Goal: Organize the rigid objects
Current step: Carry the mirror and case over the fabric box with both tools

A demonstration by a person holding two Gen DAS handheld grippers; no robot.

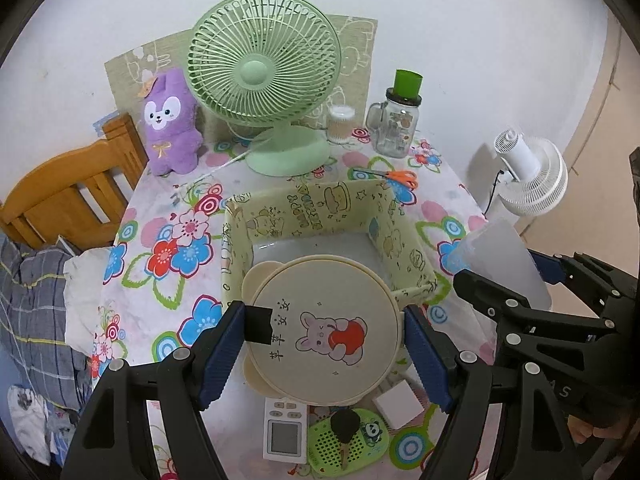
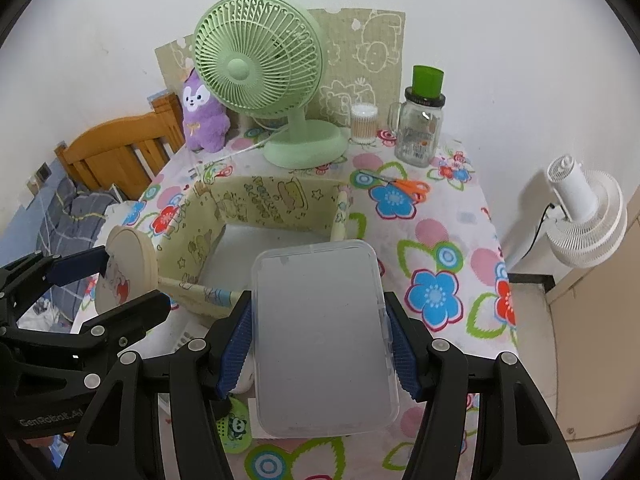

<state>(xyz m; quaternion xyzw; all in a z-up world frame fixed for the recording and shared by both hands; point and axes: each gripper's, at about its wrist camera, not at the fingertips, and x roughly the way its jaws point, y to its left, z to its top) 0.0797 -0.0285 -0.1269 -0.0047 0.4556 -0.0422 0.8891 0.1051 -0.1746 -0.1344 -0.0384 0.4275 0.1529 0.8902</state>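
Left tongs (image 1: 324,354) clamp round cream mirror (image 1: 326,332); right tongs (image 2: 318,354) clamp frosted plastic box (image 2: 324,340).

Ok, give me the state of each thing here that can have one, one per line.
left gripper: shut on round case
right gripper: shut on clear plastic box
storage bin: open, looks empty
glass jar: lidded, upright
scissors: closed, lying flat

Remote control (image 1: 283,432) top hidden under round case (image 1: 326,332); jar (image 2: 422,130) print unreadable.
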